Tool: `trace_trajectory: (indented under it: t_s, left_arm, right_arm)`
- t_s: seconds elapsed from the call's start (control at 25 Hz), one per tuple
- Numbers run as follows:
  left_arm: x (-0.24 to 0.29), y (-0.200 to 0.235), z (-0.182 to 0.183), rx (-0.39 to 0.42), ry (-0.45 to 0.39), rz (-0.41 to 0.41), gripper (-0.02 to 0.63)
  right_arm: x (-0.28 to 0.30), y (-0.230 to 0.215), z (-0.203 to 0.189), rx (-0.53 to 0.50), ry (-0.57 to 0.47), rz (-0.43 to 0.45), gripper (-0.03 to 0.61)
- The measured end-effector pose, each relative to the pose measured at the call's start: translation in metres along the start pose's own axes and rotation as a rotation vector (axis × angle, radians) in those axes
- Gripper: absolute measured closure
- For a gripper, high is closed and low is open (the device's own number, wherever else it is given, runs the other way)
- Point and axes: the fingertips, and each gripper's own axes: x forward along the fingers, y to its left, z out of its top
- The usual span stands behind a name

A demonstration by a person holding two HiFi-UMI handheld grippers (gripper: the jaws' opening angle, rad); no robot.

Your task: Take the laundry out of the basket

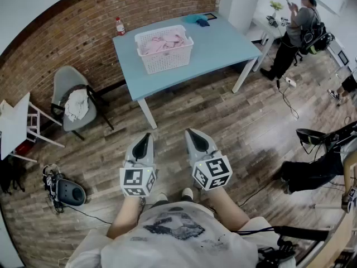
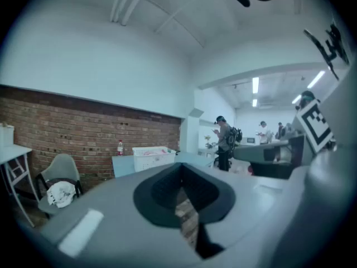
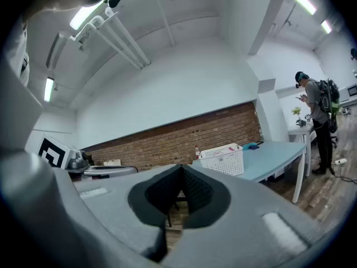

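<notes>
A white laundry basket [image 1: 165, 53] with pink laundry [image 1: 162, 42] in it stands on a light blue table [image 1: 223, 46] by the brick wall, well ahead of me. My left gripper [image 1: 146, 137] and right gripper [image 1: 191, 132] are held side by side over the wood floor, far short of the table, both pointing toward it. Each is shut with nothing between its jaws. In the left gripper view the basket [image 2: 152, 157] shows small beyond the left gripper [image 2: 181, 166]. The right gripper view has the basket [image 3: 224, 159] to the right of the right gripper [image 3: 181, 169].
A red-capped bottle [image 1: 120, 27] and blue items [image 1: 198, 19] sit on the table. A grey chair [image 1: 72, 99] with a white cloth stands left of it, near a white side table [image 1: 14, 124]. A person [image 1: 295, 29] stands far right. Cabled gear [image 1: 67, 191] lies on the floor.
</notes>
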Motion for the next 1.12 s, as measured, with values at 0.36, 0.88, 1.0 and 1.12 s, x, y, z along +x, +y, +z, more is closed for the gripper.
trace_trajectory:
  t_s: [0.36,0.88,1.0,1.12]
  left_arm:
    - [-0.005,-0.021,-0.011,0.007,0.020,-0.018,0.623]
    - [0.010,-0.017,-0.010,-0.004,-0.013,0.022,0.621]
    - [0.029,-0.006,-0.009,-0.012,-0.010,0.009,0.623]
    - [0.058,0.010,-0.007,-0.016,-0.003,-0.010,0.623]
  right_arm:
    - [-0.015,0.004,-0.002,0.017,-0.013,0.003,0.581]
    - [-0.011,-0.010,-0.013,0.010,0.011,0.042,0.581]
    - [0.008,-0.017,-0.015,0.009,0.025,0.032,0.581]
    - [0.035,-0.031,-0.012,0.007,0.036,0.010,0.581]
